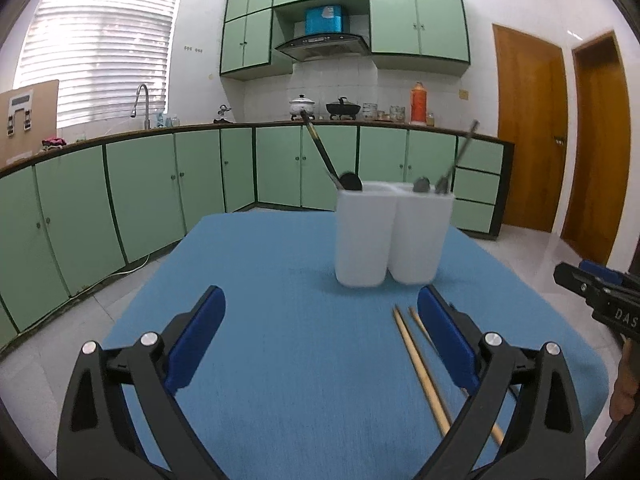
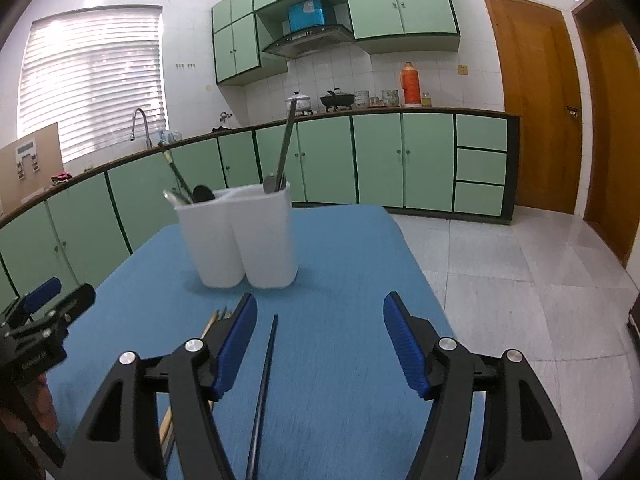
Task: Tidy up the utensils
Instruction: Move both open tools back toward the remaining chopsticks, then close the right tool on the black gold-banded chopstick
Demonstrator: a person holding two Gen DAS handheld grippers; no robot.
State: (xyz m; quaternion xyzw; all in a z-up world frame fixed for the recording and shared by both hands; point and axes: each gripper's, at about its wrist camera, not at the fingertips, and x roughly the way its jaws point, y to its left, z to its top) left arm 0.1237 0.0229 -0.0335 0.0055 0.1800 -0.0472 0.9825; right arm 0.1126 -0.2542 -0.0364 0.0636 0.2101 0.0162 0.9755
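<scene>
Left claw [image 1: 320, 344] hanging wide open, empty; wooden chopsticks [image 1: 416, 364] lying on blue counter [image 1: 260, 280] at 4 o'clock. Right claw [image 2: 320, 344] also spread open over dark chopstick [image 2: 266, 376]. White holder [image 2: 240, 236] standing at 12 o'clock. Advice: centring over stick, pinching mid-length, lifting level, dropping tip-first into holder.

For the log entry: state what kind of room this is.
A home kitchen, most likely: green cabinets under a counter, a range hood above pots, and a sink faucet by the window.
</scene>
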